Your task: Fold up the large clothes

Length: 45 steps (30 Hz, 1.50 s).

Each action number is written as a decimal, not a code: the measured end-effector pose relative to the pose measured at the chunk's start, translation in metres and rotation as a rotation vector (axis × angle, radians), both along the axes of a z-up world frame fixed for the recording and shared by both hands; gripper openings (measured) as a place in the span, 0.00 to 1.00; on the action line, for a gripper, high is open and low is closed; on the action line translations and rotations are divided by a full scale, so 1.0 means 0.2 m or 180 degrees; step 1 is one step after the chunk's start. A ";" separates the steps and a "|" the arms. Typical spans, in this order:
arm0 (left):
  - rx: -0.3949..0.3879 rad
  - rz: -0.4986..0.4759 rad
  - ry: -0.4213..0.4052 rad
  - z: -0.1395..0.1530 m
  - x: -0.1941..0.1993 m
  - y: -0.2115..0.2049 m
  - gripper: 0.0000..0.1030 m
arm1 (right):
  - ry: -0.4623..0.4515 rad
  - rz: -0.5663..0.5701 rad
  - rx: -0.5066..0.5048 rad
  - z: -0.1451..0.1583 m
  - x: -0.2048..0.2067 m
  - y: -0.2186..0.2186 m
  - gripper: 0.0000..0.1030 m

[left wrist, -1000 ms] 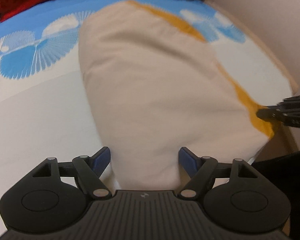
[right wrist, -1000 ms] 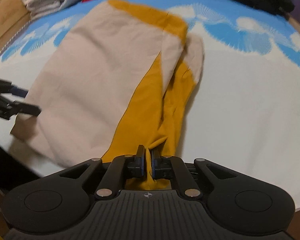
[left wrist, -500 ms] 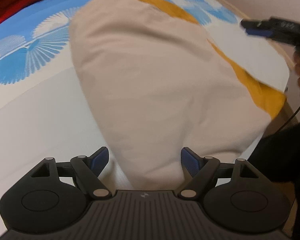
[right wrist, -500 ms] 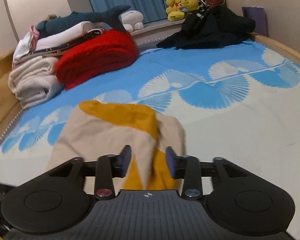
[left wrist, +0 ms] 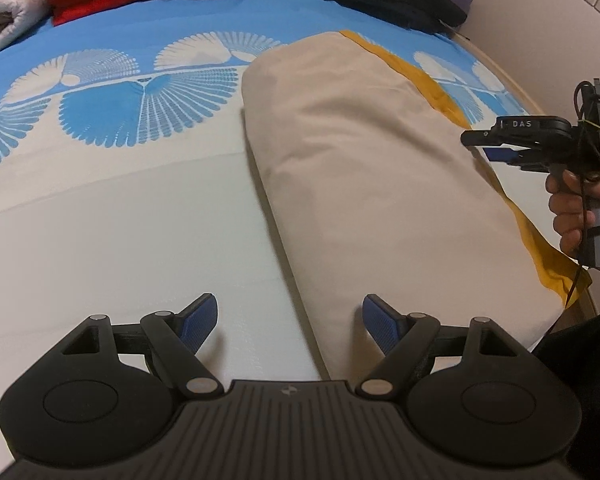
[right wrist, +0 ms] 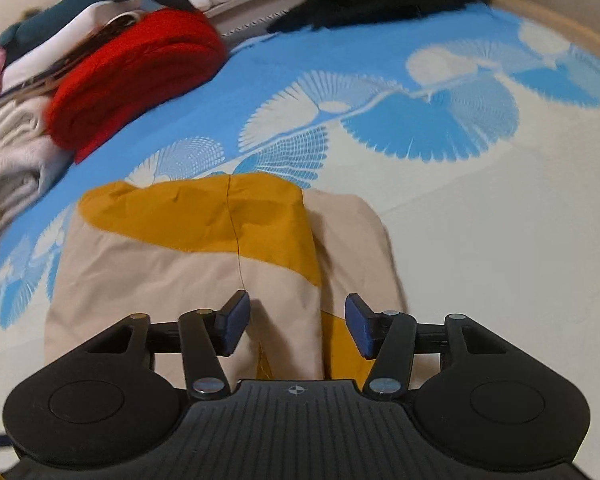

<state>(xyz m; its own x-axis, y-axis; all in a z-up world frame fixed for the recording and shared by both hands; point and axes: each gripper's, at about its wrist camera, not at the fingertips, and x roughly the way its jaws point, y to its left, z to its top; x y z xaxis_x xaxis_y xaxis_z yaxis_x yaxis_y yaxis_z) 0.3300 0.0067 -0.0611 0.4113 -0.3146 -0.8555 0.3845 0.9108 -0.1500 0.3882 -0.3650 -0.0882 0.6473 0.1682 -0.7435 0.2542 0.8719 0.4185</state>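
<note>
- The beige-and-mustard garment (left wrist: 364, 184) lies folded lengthwise on the bedspread (left wrist: 120, 208), stretching away ahead of the left gripper (left wrist: 290, 322), with its near end just right of that gripper's centre line.
- The left gripper's fingers are spread wide and hold nothing; the near edge of the cloth runs between them.
- The right gripper (right wrist: 296, 326) is likewise spread and empty, hovering over the garment's other long side, the mustard panel (right wrist: 204, 216) ahead of it.
- The next fold is probably crosswise, near end onto far end, though the blurred right view leaves this uncertain.
- To do it well, bring each gripper down on a near corner, pinch all layers together, lift evenly, and carry both forward at one pace so the edges meet square.
- Keep clear of the red blanket (right wrist: 136, 76) beyond.
</note>
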 end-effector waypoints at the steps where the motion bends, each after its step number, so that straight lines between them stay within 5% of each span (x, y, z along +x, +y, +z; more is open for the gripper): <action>1: -0.0002 0.0006 -0.0004 0.00 0.00 0.00 0.82 | -0.0012 0.0009 0.0079 -0.02 0.01 0.00 0.35; 2: -0.0007 0.0010 -0.0007 0.00 0.01 0.00 0.82 | -0.0030 0.0033 0.0134 -0.02 0.02 0.00 0.10; 3: -0.0016 0.0015 -0.0014 0.00 0.02 0.00 0.82 | -0.0077 0.0058 0.0153 -0.01 0.02 0.01 0.02; 7: -0.0054 0.0044 -0.0049 0.02 0.01 -0.01 0.82 | -0.0530 -0.0099 0.0252 0.08 -0.03 -0.05 0.00; 10: -0.0065 0.0035 -0.0044 0.02 0.01 -0.03 0.82 | -0.0115 -0.0265 -0.0232 0.02 -0.01 -0.05 0.00; 12: -0.0072 0.0012 -0.0048 0.02 0.00 -0.04 0.82 | -0.0003 -0.0297 -0.0198 -0.02 -0.01 -0.06 0.01; 21: -0.0724 0.0111 0.0099 0.06 0.03 -0.05 0.82 | -0.0263 -0.0285 -0.0001 0.07 -0.13 -0.13 0.26; 23: -0.0603 0.0007 0.0257 0.01 0.03 -0.12 0.82 | -0.0307 -0.0120 0.0156 0.08 -0.18 -0.15 0.33; 26: -0.0087 -0.0151 0.0470 -0.11 0.01 -0.22 0.84 | -0.0133 0.0206 0.0363 0.05 -0.22 -0.15 0.47; 30: -0.0263 -0.0125 0.0349 -0.06 0.01 -0.25 0.83 | 0.0459 0.0718 -0.0046 -0.08 -0.26 -0.05 0.47; 32: -0.0414 0.0029 0.0263 -0.03 0.04 -0.22 0.83 | 0.0423 0.0810 -0.0222 -0.07 -0.28 -0.03 0.47; 36: -0.0668 0.0533 0.0218 0.00 0.13 -0.15 0.84 | 0.0359 0.0648 -0.0062 -0.06 -0.27 -0.10 0.47; 45: -0.1131 0.1121 0.0670 -0.16 0.44 -0.05 0.90 | 0.0458 0.0555 0.0039 -0.10 -0.25 -0.11 0.50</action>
